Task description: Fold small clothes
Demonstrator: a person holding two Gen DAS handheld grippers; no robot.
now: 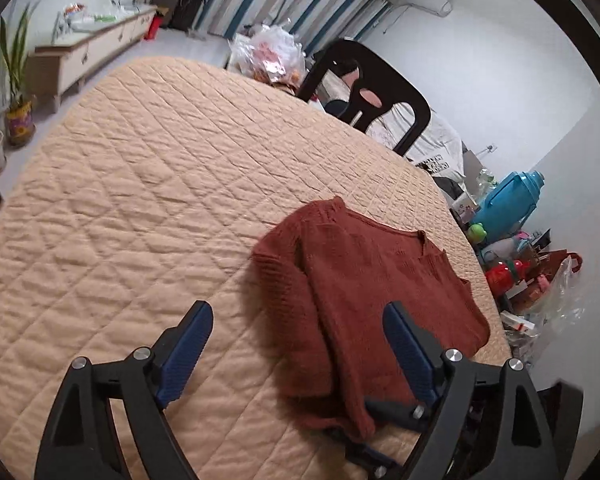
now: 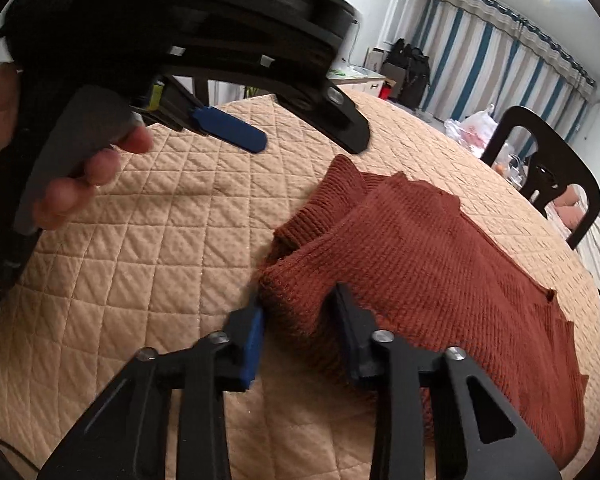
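No brand, label or readable writing is showing on anything close by. Nearest in the right wrist view, the right gripper (image 2: 298, 320) is pinching a bunched, ribbed corner of the rust-red knit sweater (image 2: 440, 264), its blue textured pads pressing the thick fold from both sides. The sweater is lying on a peach quilted cover (image 2: 140, 240) stitched in diamonds, with one ribbed cuff folded across its body. In the left wrist view, the left gripper (image 1: 298, 332) is hovering with its blue pads spread wide; the sweater's near edge is lying between them, untouched by either pad. A hand (image 2: 84, 176) is gripping its grey trigger. Farther off, a black moulded chair (image 1: 364, 96) is standing beside the cover, and blue-and-beige striped curtains (image 1: 300, 0) are hanging along the far wall.
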